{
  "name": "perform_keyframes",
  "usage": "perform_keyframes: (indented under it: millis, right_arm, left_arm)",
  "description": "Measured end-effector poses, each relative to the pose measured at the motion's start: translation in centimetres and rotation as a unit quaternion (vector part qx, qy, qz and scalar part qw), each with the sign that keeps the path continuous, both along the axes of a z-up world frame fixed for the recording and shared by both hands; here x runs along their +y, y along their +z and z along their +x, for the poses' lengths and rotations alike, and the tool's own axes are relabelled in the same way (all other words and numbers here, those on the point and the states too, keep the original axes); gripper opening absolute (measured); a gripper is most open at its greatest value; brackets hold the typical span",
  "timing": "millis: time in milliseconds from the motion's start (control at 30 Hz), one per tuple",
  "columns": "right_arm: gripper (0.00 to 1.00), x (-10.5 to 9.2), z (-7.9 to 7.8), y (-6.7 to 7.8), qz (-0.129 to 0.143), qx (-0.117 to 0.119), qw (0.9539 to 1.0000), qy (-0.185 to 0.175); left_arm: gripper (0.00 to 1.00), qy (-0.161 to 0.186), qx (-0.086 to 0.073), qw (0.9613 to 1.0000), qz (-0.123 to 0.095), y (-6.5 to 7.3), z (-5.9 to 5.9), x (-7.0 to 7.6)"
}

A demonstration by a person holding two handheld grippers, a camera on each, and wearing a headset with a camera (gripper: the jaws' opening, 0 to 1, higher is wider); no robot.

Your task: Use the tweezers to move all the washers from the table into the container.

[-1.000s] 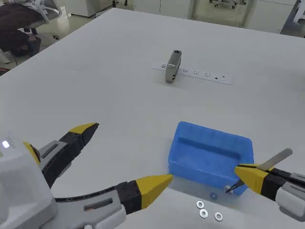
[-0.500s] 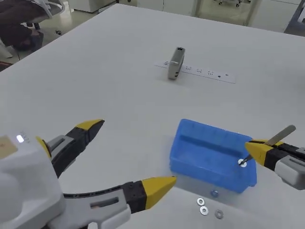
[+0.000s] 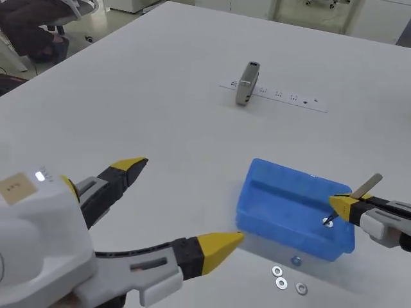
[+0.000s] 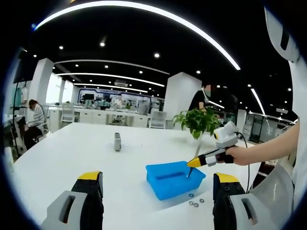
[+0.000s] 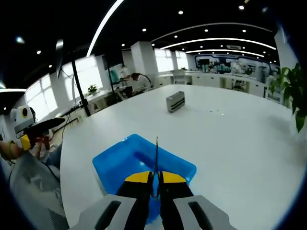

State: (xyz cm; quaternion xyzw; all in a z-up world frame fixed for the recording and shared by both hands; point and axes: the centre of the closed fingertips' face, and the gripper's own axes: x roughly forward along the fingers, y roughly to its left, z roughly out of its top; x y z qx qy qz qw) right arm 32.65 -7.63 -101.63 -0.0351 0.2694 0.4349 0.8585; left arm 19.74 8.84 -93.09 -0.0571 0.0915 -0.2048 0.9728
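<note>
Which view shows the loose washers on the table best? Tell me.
The head view: the washers lie clear as separate rings on the table beside the blue container. The left gripper view shows them as tiny specks. The right gripper view faces the container, along the tweezers.

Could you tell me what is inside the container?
The tweezers reach in holding one washer; the container floor otherwise looks bare; its near wall hides the front strip.

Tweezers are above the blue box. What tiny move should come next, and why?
Probably ease the right gripper a little so the tweezers let the washer fall. Their tip hangs over the inside of the blue container, and more washers wait on the table.
</note>
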Motion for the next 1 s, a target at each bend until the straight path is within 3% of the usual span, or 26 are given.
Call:
perform_keyframes:
  millis: [233, 400, 667, 1000]
  right_arm:
    - [0.03, 0.4, -0.2, -0.6, -0.011, -0.005, 0.9999, 0.010]
    - [0.03, 0.2, -0.2, -1.3, -0.040, -0.016, 0.9989, 0.022]
    - [0.03, 0.3, -0.2, -1.2, -0.045, -0.028, 0.9981, 0.030]
    - [0.03, 0.9, -0.9, 1.7, 0.000, -0.049, 0.9984, 0.029]
  left_arm:
    - [0.97, 0.000, 0.004, 1.0000, 0.001, -0.1, 0.0, 0.0]
    - [0.97, -0.002, 0.004, 1.0000, 0.001, -0.1, 0.0, -0.1]
    - [0.97, -0.003, 0.006, 1.0000, -0.002, -0.1, -0.1, -0.2]
    - [0.97, -0.009, 0.009, 0.9999, -0.004, -0.3, -0.1, -0.5]
